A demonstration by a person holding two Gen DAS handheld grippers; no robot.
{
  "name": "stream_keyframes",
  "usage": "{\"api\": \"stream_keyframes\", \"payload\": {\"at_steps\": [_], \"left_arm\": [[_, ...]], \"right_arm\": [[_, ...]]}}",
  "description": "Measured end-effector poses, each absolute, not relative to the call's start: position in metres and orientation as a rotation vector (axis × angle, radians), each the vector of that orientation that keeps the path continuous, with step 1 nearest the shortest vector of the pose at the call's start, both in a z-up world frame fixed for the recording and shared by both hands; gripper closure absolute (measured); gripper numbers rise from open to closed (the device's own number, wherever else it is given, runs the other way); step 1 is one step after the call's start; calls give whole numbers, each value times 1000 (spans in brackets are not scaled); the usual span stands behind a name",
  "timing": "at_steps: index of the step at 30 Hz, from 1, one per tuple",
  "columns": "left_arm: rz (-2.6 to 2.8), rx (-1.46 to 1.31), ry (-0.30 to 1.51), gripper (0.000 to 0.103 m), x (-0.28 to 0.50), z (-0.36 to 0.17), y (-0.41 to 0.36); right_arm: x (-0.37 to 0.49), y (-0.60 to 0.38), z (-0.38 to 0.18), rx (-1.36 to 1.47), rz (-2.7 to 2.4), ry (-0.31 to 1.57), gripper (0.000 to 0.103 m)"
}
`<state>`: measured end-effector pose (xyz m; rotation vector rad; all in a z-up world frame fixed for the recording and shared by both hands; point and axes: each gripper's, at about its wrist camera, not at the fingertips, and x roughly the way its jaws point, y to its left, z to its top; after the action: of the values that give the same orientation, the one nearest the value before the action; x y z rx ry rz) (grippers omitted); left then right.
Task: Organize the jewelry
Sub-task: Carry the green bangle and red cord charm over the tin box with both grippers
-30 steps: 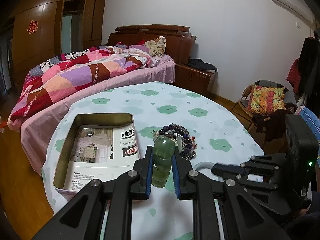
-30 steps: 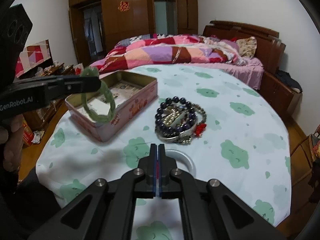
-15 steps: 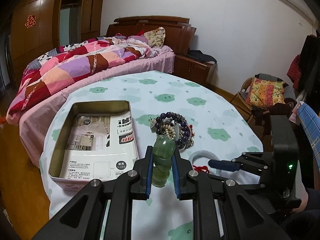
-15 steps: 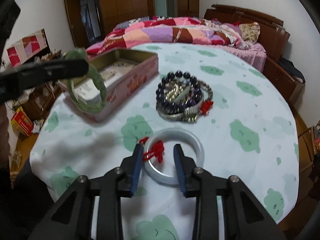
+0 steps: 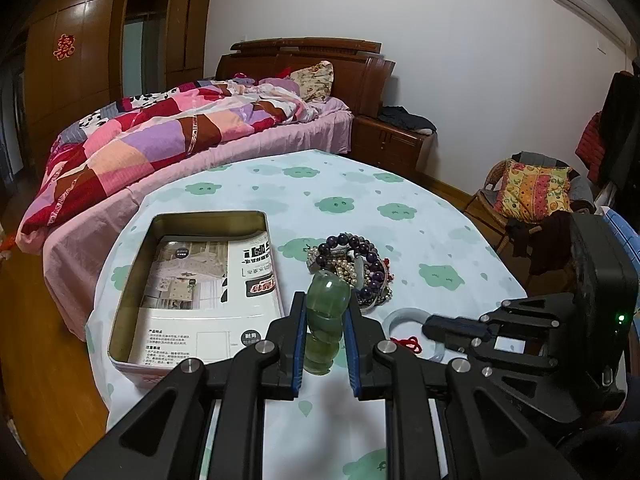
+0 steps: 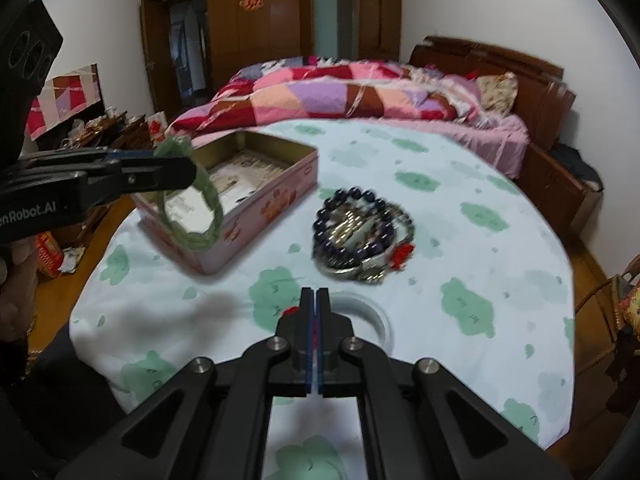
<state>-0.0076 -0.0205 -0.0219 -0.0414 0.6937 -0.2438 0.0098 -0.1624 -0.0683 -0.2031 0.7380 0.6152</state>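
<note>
My left gripper (image 5: 325, 308) is shut on a green jade bangle (image 5: 326, 320) and holds it in the air beside the open pink tin (image 5: 132, 280); the bangle also shows in the right wrist view (image 6: 192, 196). My right gripper (image 6: 315, 300) is shut on the red cord (image 6: 289, 312) of a white bangle (image 6: 372, 312), low over the table; the cord is mostly hidden by the fingers. A pile of beaded bracelets (image 6: 360, 236) lies just beyond it, also in the left wrist view (image 5: 352, 268).
The tin (image 6: 240, 200) holds a printed leaflet (image 5: 208, 284). The round table has a cloud-print cloth (image 6: 480, 240). A bed (image 5: 180, 140) stands beyond it, a wicker chair (image 5: 532, 196) to the right.
My right gripper has shut on the red cord at the white bangle after being open half a second ago. My left gripper still holds the jade bangle, shifted slightly.
</note>
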Motion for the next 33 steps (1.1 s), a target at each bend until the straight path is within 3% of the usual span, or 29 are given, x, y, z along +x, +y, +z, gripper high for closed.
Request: {"api": "stream_keyframes", "payload": {"at_steps": [2,4,5,9,12,33], "left_arm": [[-251,-41,698,86,-7,-23,-23],[-255,-41,701,86,-7,-23,-22],[-257,-41,703,86,-7,-23,-23],[-258,-44,712,86,-6,-25,-22],[-258,-44,713,86,-6,-26,-23],[-187,-78,639,86,0,-2,18]], "right_arm": [[13,-162,-72,-193,621,765,94],[13,-161,-78,-194,613,776,56],[14,-161,-80,-192,608,780,55],[19,-159,-91,-201,598,821,64],[22,-160,-97,-190,604,847,102],[26,-150,-30,-216,606,636,102]]}}
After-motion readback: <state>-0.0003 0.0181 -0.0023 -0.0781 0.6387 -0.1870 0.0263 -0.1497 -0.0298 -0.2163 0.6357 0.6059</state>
